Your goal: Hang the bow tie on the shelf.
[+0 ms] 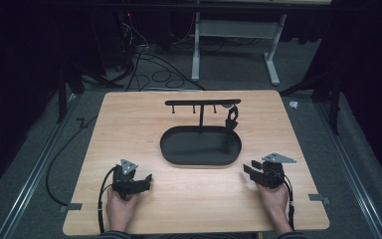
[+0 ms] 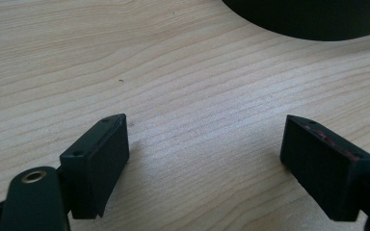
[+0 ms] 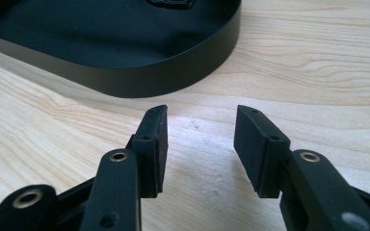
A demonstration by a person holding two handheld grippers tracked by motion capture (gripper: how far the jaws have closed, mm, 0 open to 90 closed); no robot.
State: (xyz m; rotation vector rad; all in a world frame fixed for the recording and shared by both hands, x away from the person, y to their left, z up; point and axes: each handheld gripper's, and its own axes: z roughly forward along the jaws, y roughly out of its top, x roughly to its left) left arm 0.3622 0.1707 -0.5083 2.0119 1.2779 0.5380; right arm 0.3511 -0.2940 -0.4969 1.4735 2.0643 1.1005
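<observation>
So there's a light wooden tabletop [image 1: 129, 124] with a black oval tray [image 1: 200, 147] sitting around the middle. A thin post rises from the far part of the tray and carries a horizontal black hanger bar [image 1: 202, 102] with little pegs pointing down. Something small and dark [image 1: 232, 118] hangs from the right end of that bar, just over the tray's far right rim; it's too dark to say what it is.

The left gripper [image 1: 138, 183] rests on the near left of the tabletop, held in the person's left hand [image 1: 121, 209], jaws pointing right toward the tray. In the left gripper view the jaws stand wide apart with nothing but bare wood between them, and the tray's curved edge [image 2: 308, 21] sits well ahead, off to the upper right.

The right gripper [image 1: 251, 169] is on the near right, in the right hand [image 1: 274, 201], pointing left at the tray. Its jaws are apart too, a bit less wide, nothing in between. In the right gripper view the tray wall [image 3: 139, 77] is near, just beyond the jaw tips, not touching.

Beyond the tabletop there's grey carpet [image 1: 238, 67] with cables [image 1: 151, 69] and a white desk frame [image 1: 234, 45].
</observation>
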